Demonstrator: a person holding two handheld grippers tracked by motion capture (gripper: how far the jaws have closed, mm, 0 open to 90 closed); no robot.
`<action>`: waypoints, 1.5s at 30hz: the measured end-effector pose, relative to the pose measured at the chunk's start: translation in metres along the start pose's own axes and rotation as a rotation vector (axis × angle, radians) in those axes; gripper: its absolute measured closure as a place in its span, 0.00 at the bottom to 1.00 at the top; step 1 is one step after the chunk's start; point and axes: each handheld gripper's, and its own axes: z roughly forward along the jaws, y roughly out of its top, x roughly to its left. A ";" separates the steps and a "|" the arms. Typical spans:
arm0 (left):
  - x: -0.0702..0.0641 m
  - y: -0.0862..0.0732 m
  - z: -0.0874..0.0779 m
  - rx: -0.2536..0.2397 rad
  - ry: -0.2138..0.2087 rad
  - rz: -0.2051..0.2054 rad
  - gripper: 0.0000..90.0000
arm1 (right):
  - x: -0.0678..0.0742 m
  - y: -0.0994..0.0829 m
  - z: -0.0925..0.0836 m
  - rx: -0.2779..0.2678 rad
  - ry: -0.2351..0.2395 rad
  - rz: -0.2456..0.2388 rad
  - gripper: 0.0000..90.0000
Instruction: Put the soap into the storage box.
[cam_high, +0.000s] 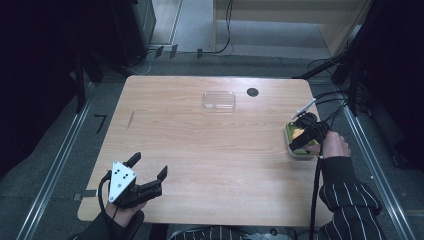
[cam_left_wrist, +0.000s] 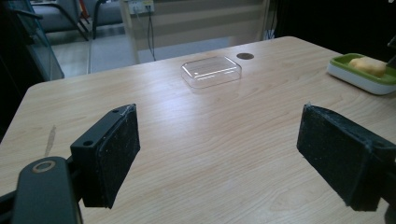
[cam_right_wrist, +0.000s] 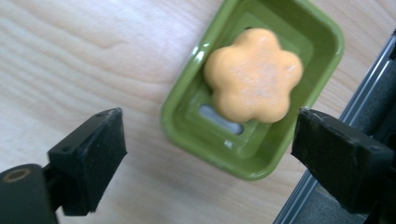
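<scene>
A flower-shaped orange soap (cam_right_wrist: 253, 74) lies in a green soap dish (cam_right_wrist: 191, 107) at the table's right edge, the dish (cam_high: 289, 141) and soap (cam_high: 297, 133) also seen from the high view. My right gripper (cam_right_wrist: 208, 158) hovers just above the dish, open, jaws spread to either side of it with nothing between them. My left gripper (cam_high: 149, 167) rests open near the table's front left corner, empty. In the left gripper view the dish (cam_left_wrist: 359, 79) with the soap (cam_left_wrist: 369, 66) sits far right, and a clear plastic lid (cam_left_wrist: 211, 71) lies ahead.
The clear lid (cam_high: 219, 100) sits at the back middle of the wooden table (cam_high: 210, 150), with a dark round hole (cam_high: 252, 92) to its right. The dish lies close to the table's right edge. Cables trail off the right side.
</scene>
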 end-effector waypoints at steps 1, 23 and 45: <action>0.000 0.000 0.000 0.001 0.000 0.000 0.15 | 0.002 -0.001 -0.001 0.000 0.005 -0.006 0.09; 0.000 0.000 0.000 0.004 -0.001 0.004 0.15 | 0.060 -0.040 -0.006 0.026 0.005 -0.133 0.05; -0.001 0.000 0.000 0.003 0.000 0.004 0.15 | 0.092 -0.100 0.007 0.030 0.031 -0.147 0.05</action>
